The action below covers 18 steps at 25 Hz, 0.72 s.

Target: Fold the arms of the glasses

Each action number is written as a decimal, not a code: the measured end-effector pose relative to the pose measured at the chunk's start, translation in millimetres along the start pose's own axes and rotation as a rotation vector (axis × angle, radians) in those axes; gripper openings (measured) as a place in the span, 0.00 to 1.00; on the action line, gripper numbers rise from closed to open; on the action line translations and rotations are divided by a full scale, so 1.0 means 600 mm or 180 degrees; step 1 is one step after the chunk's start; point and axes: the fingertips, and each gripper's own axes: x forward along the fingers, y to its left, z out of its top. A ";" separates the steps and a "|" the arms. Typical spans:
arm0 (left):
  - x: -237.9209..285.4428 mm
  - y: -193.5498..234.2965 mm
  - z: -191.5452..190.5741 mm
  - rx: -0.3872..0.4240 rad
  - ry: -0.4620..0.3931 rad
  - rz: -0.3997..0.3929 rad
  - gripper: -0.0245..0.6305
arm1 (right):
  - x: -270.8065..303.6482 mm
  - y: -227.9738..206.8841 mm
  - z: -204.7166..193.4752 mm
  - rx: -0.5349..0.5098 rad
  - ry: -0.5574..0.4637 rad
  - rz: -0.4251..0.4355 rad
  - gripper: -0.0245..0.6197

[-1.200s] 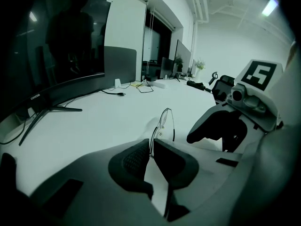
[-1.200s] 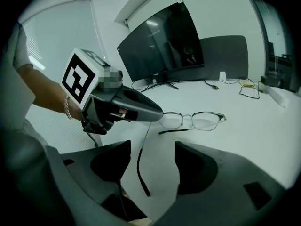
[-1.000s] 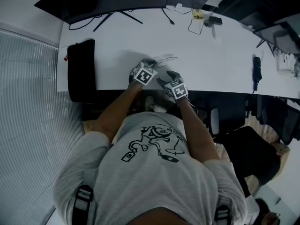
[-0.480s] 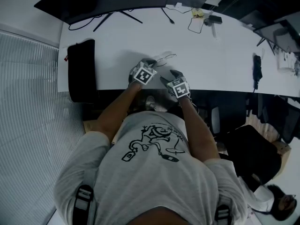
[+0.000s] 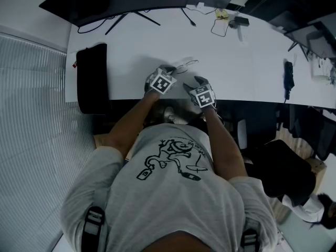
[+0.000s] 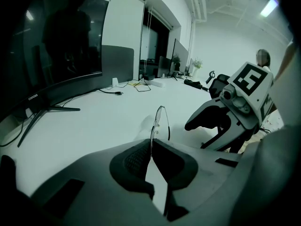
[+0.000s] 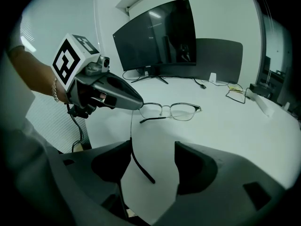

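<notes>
Head view: the glasses (image 5: 186,63) lay on the white desk (image 5: 126,46) close to its near edge. The left tool (image 5: 167,71) was at their left end and the right tool (image 5: 198,82) just beside it, nearer the person. Against the earlier frame, the right tool had shifted slightly rightward and toward the desk. The left tool and the glasses had kept their place.

Left gripper view: the jaws had just been closing and stood almost together, clamped on the end of the frame, which rose edge-on beyond them.

Right gripper view: the jaws stood apart around the open temple arm (image 7: 136,163), which ran back from the left tool's tip. Whether a pad touched it could not be told. The other arm lay across behind the lenses, apparently already folded.

Judged step: frame steadied, last arm about to be folded. The next move called for a gentle sideways sweep of that arm toward the lenses while the left tool held firm.
</notes>
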 end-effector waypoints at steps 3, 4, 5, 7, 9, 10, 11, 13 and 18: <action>0.003 -0.003 -0.002 0.0058 -0.0032 -0.0015 0.09 | -0.003 -0.002 -0.002 0.0000 0.0013 -0.0032 0.50; 0.003 -0.004 -0.002 0.0064 -0.0028 -0.0022 0.09 | -0.004 -0.004 -0.003 0.0003 0.0021 -0.0045 0.50; 0.001 -0.006 -0.002 0.0055 -0.0006 -0.0029 0.09 | -0.005 -0.007 -0.002 0.0003 0.0025 -0.0061 0.50; -0.004 -0.009 -0.002 0.0039 0.0029 -0.0041 0.09 | -0.006 -0.013 -0.002 -0.0001 0.0028 -0.0095 0.50; -0.005 -0.011 -0.004 0.0040 0.0036 -0.0056 0.09 | -0.006 -0.016 -0.003 -0.0001 0.0035 -0.0121 0.50; -0.005 -0.012 -0.005 0.0042 0.0036 -0.0064 0.09 | -0.005 -0.017 -0.003 -0.0002 0.0041 -0.0133 0.50; -0.006 -0.013 -0.005 0.0044 0.0038 -0.0073 0.09 | -0.005 -0.019 -0.003 -0.0003 0.0047 -0.0146 0.50; -0.007 -0.015 -0.004 0.0046 0.0040 -0.0091 0.09 | -0.006 -0.022 -0.001 -0.0002 0.0057 -0.0171 0.50; -0.009 -0.019 -0.005 0.0075 0.0046 -0.0117 0.09 | -0.006 -0.032 -0.002 0.0017 0.0077 -0.0236 0.50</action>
